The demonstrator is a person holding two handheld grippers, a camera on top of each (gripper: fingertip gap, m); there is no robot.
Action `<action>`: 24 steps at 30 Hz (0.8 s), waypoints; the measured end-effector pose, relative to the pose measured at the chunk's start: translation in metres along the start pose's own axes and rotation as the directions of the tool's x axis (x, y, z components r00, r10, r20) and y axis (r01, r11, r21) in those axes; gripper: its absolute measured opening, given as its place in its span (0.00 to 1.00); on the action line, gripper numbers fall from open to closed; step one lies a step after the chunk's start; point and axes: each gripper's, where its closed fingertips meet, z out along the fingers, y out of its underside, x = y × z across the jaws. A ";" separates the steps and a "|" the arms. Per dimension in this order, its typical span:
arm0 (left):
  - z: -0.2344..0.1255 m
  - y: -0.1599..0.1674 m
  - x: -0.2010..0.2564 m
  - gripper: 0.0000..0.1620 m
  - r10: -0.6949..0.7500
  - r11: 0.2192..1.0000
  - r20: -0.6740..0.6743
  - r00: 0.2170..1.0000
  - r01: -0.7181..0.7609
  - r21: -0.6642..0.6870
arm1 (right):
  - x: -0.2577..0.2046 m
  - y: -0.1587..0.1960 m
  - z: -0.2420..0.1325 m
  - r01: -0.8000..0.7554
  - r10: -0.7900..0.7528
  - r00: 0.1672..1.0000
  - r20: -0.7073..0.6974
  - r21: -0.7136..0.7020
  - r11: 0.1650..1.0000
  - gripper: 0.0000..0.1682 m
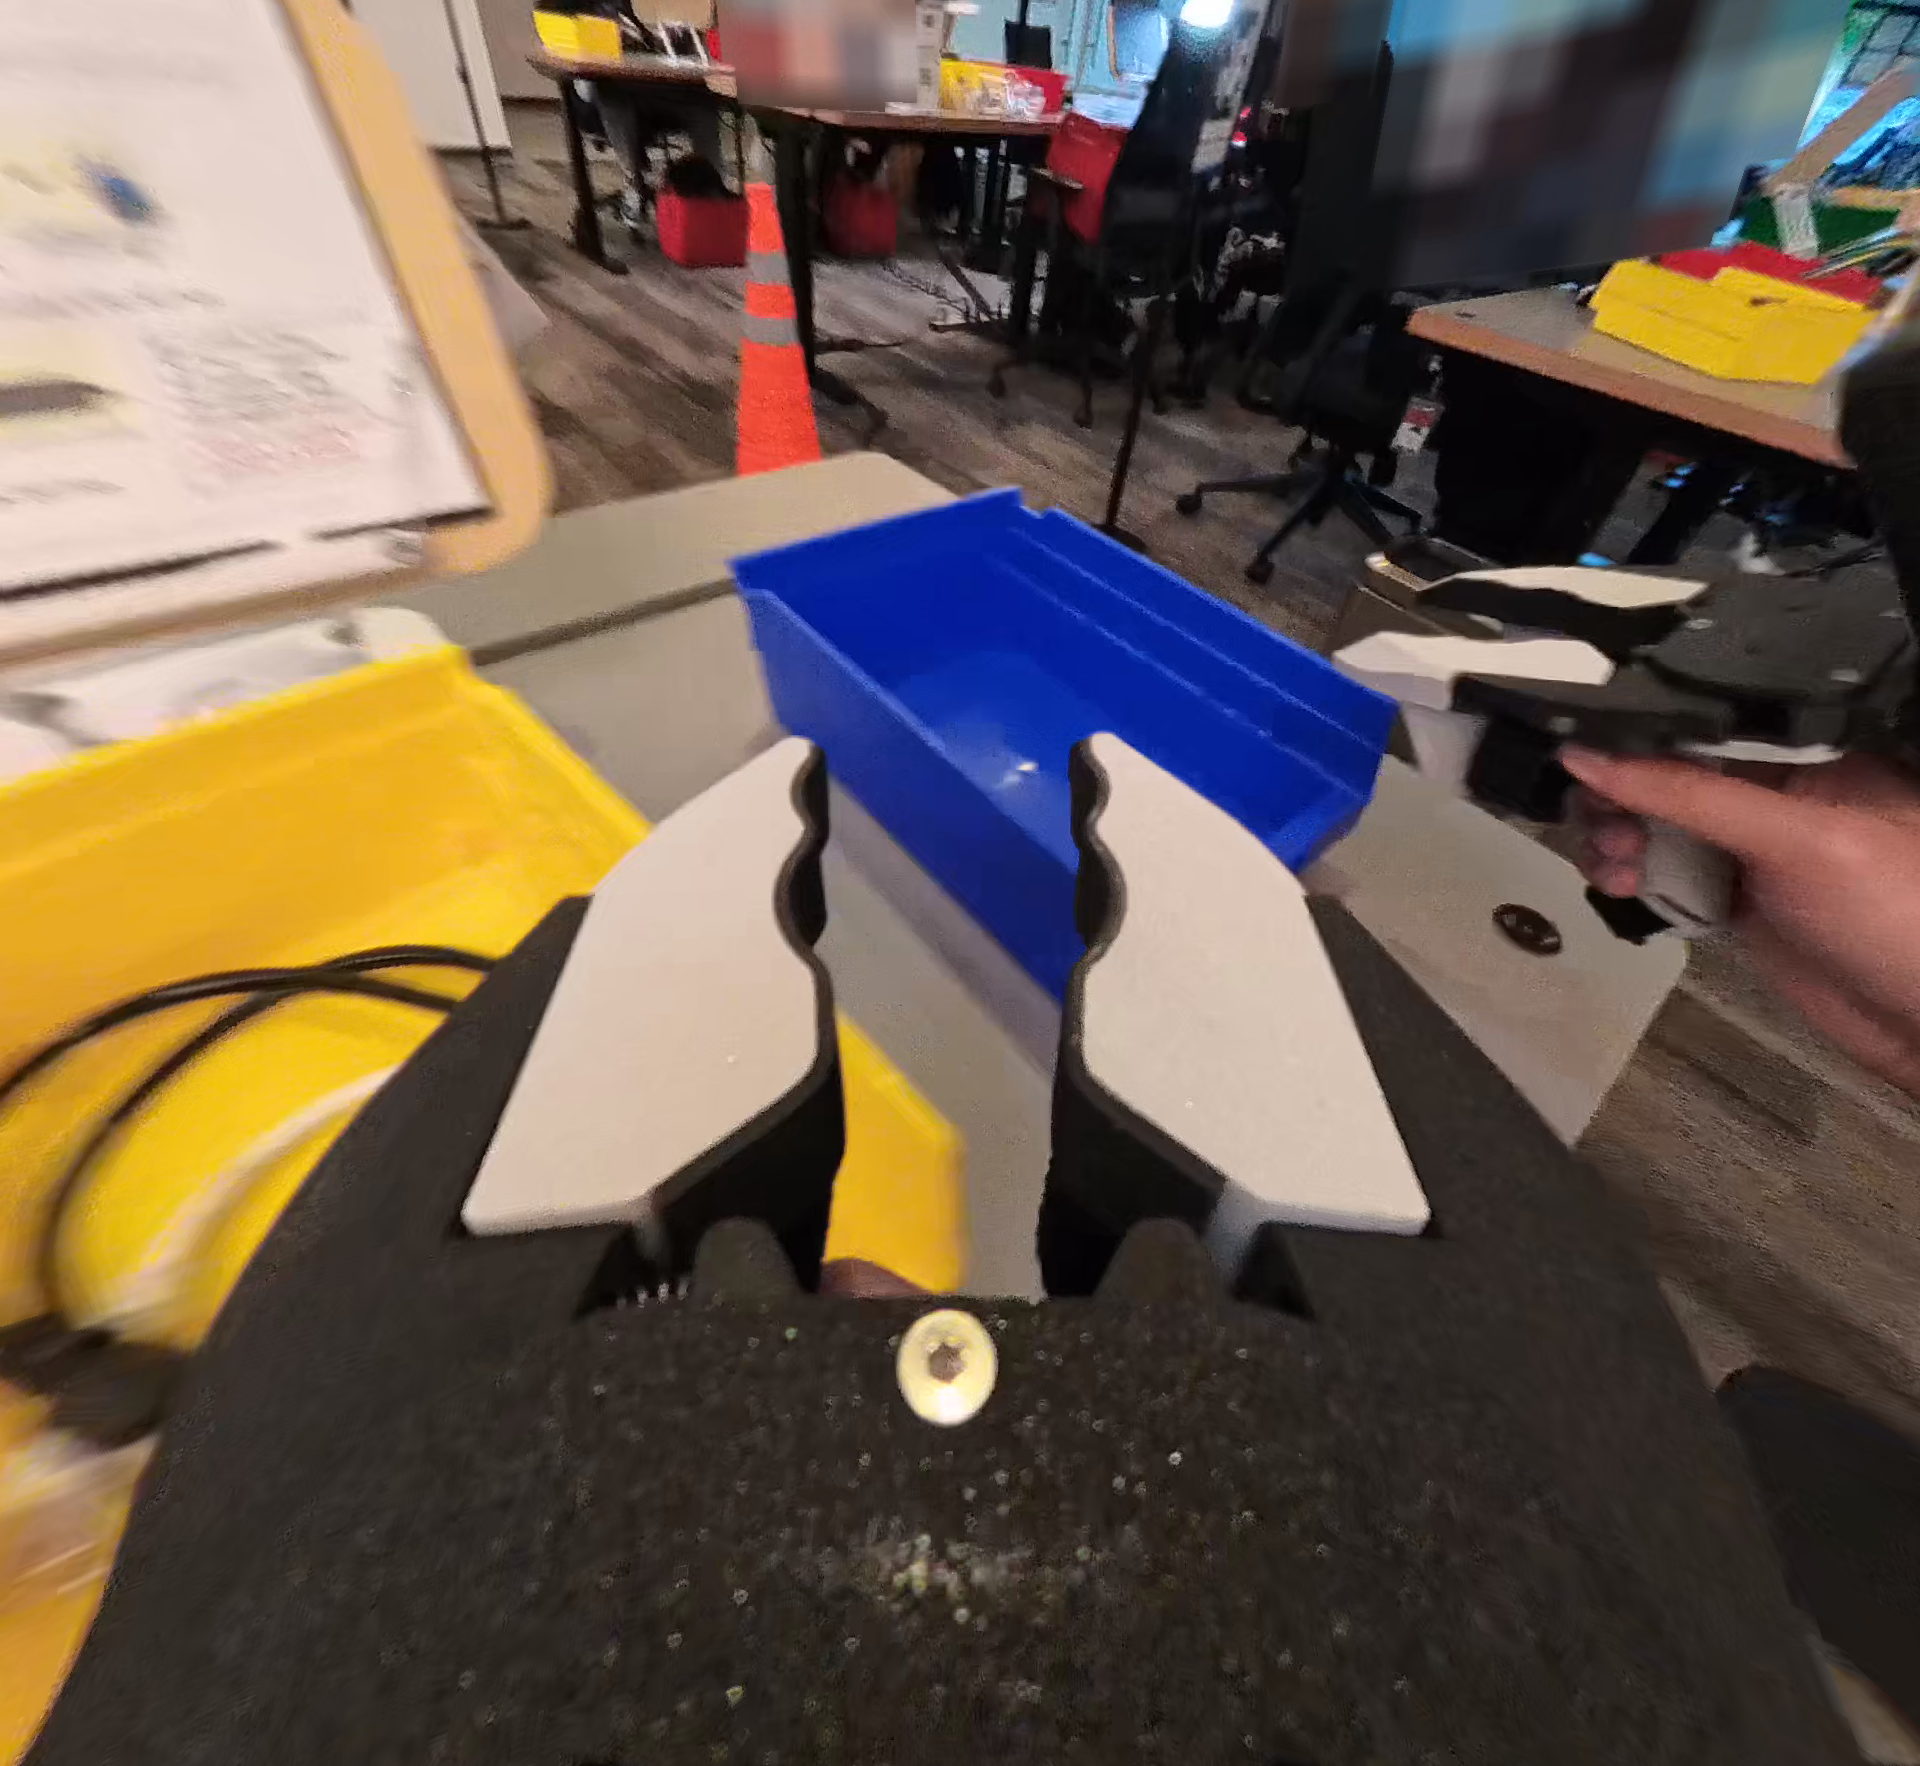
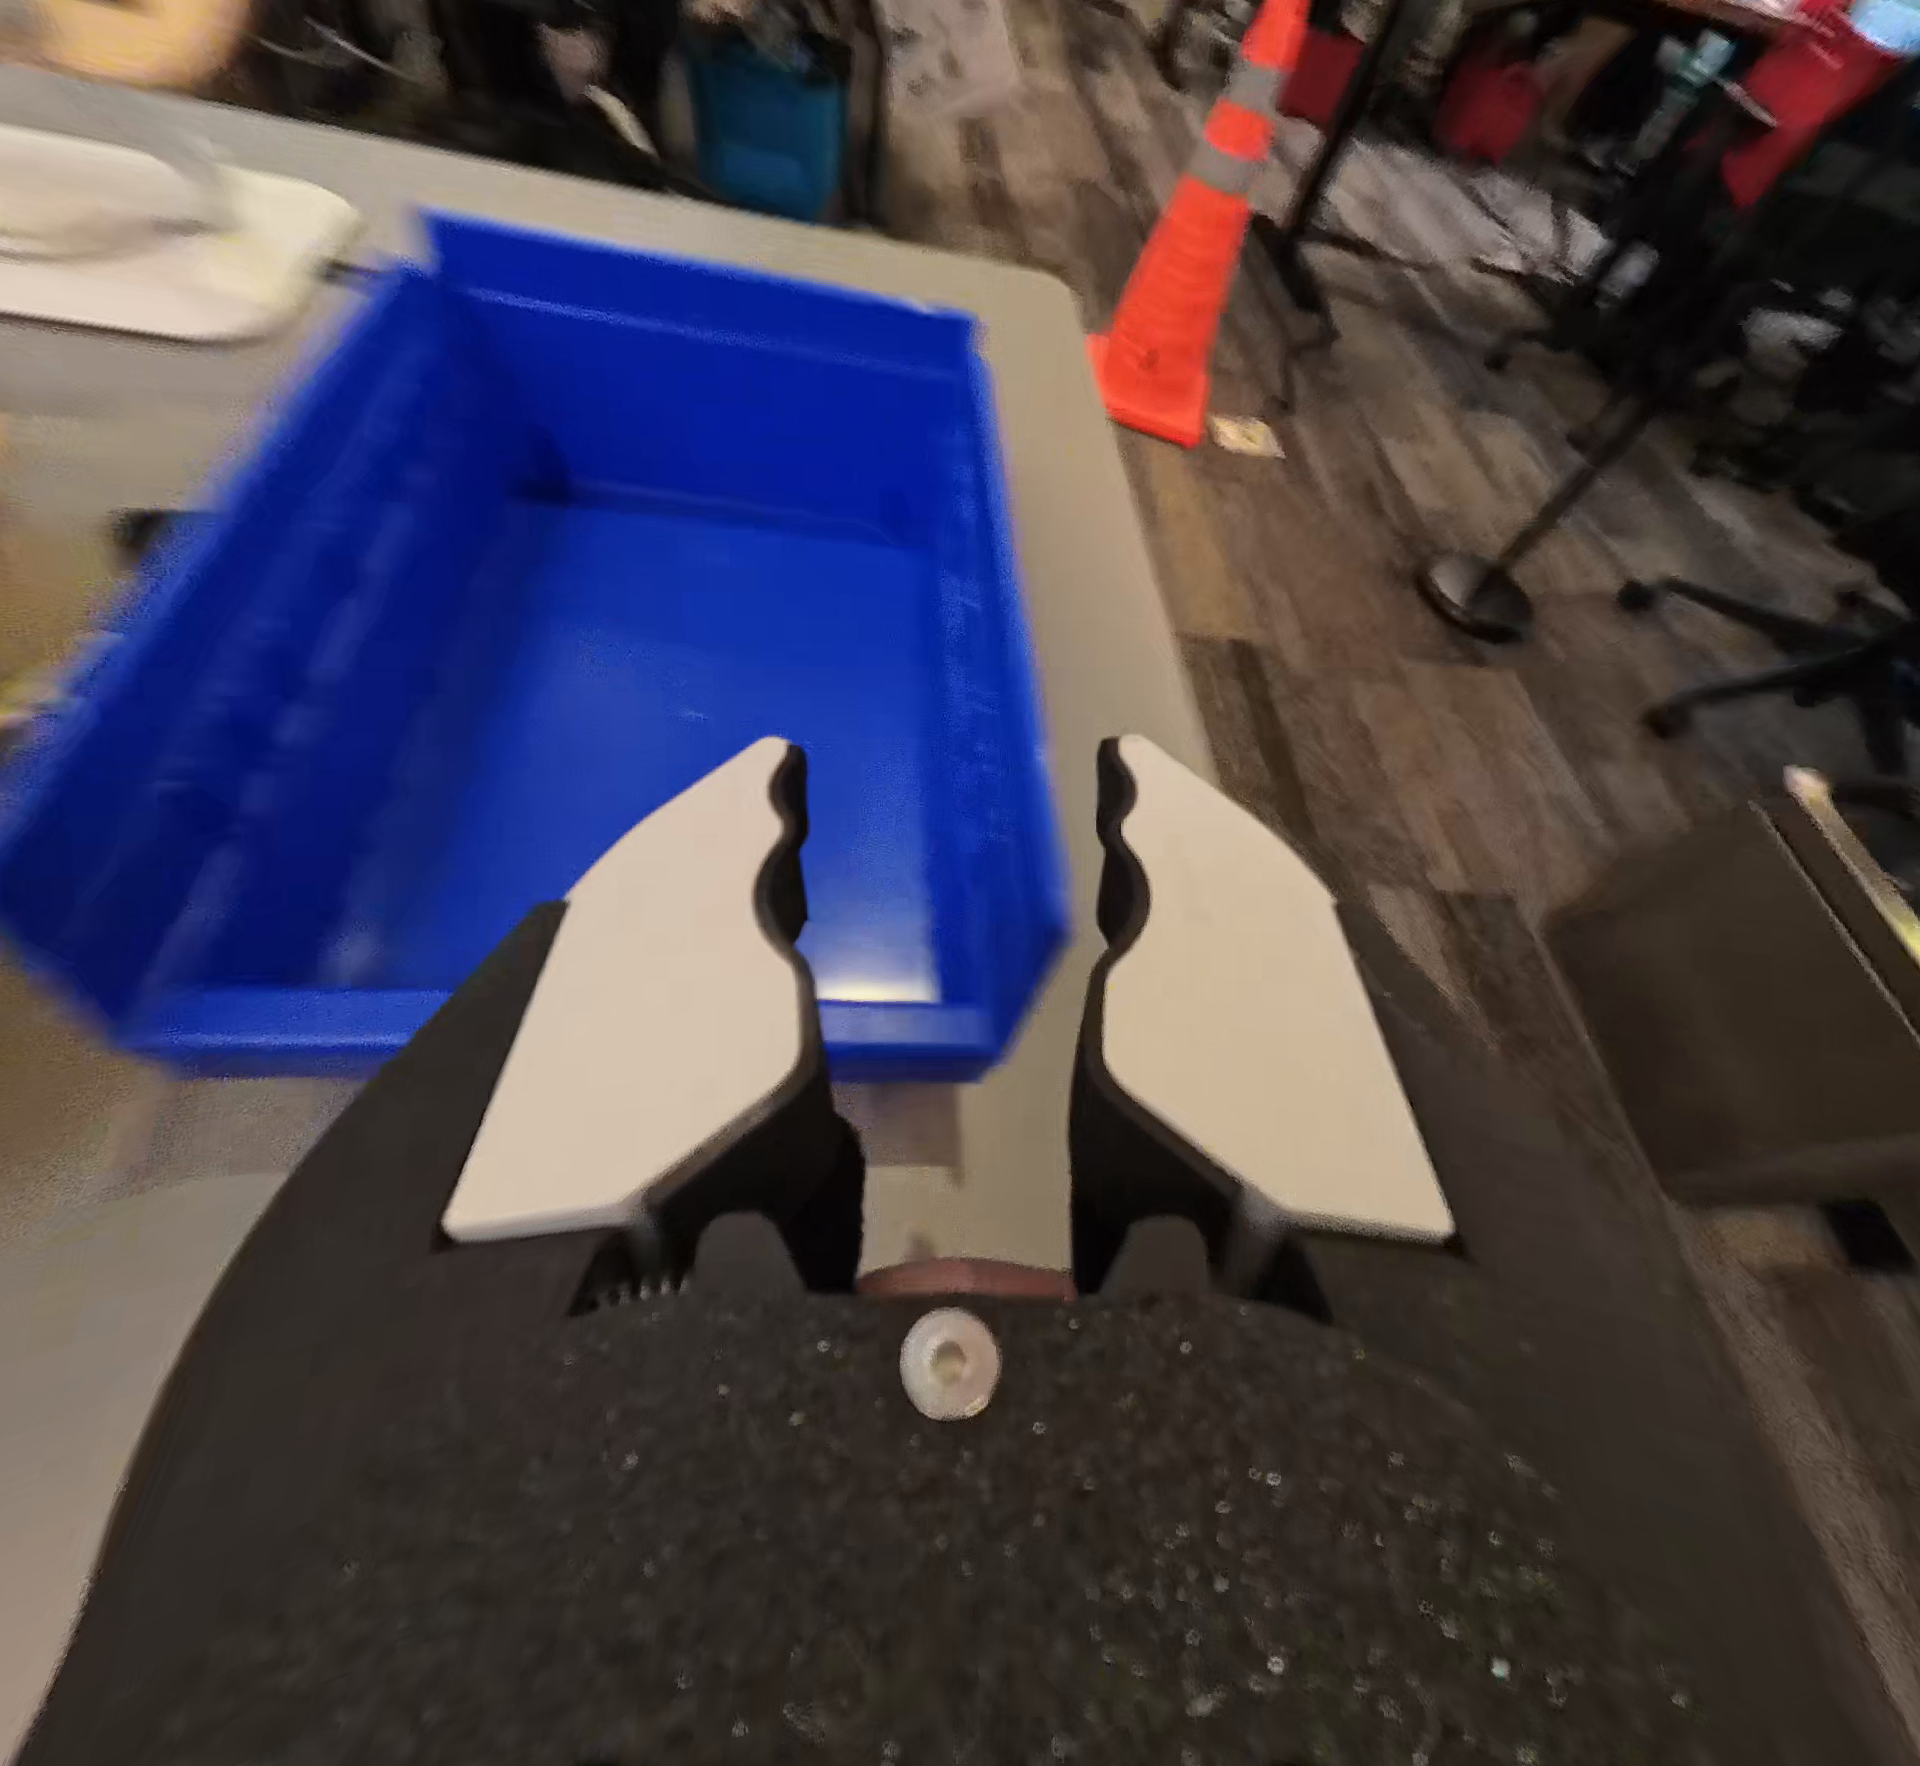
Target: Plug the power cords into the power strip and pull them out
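Grey surface (image 2: 1081, 511), blue bin (image 2: 582, 636) ahead of parted, unloaded right gripper (image 2: 951, 760), nothing inside. Left gripper (image 1: 945, 750) likewise parted; only its view: yellow bin (image 1: 260, 843) leftward holding black cord (image 1: 208, 999).

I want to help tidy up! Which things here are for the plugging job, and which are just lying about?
For the job:
- left gripper, open
- right gripper, open
- black cord over the yellow bin

Just lying about:
- blue bin, nothing in it
- orange cone on the floor
- grey table

No power strip shows clearly.
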 end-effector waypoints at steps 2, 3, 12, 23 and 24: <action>-0.034 -0.010 -0.042 0.31 0.057 0.998 0.075 0.996 -0.056 -0.013 | -0.060 -0.023 -0.015 0.011 -0.023 0.985 0.172 0.072 0.997 0.34; -0.049 -0.006 -0.067 0.33 0.085 0.996 0.135 0.987 -0.081 -0.038 | -0.096 -0.030 -0.023 0.016 -0.042 0.962 0.268 0.099 0.995 0.36; -0.118 0.143 -0.184 0.41 -0.013 0.947 0.364 0.931 0.128 -0.294 | -0.311 0.008 -0.026 0.005 -0.018 0.842 0.540 0.025 1.000 0.40; -0.122 0.136 -0.219 0.02 0.002 0.967 0.496 0.868 0.124 -0.221 | -0.328 0.008 -0.025 -0.051 0.055 0.976 0.209 -0.024 0.998 0.03; -0.129 0.130 -0.226 0.01 0.027 0.973 0.518 0.855 0.096 -0.209 | -0.336 0.002 -0.025 -0.080 0.079 0.973 0.217 -0.005 0.997 0.03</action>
